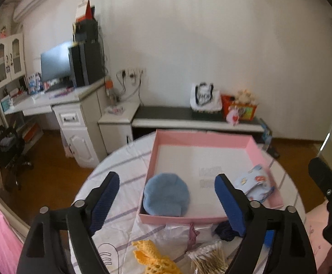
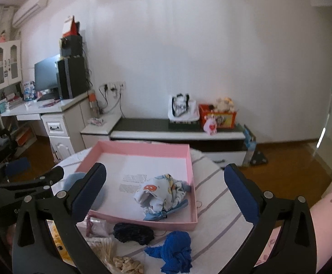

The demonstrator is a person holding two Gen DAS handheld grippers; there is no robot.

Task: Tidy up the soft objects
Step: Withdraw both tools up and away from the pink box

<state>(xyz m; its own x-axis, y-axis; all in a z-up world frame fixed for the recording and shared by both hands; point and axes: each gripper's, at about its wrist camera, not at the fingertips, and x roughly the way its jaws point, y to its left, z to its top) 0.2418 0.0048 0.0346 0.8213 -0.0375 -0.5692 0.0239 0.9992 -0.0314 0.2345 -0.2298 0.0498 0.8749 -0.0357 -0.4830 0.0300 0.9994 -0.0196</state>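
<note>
Lying in the pink box: round blue knit hat, crumpled printed cloth; both claws spread, empty

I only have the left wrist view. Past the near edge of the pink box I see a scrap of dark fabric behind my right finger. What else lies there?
Observer: The right wrist view shows a dark navy knitted piece on the table just outside the pink box, and beside it a bright blue crumpled cloth.
Operator: Anything nearer than those?
Observer: A beige scrunchie at the bottom edge.
Operator: Are the right tongs holding anything?
Observer: No. The right tongs stand open and empty, above the printed cloth that lies in the box.
</note>
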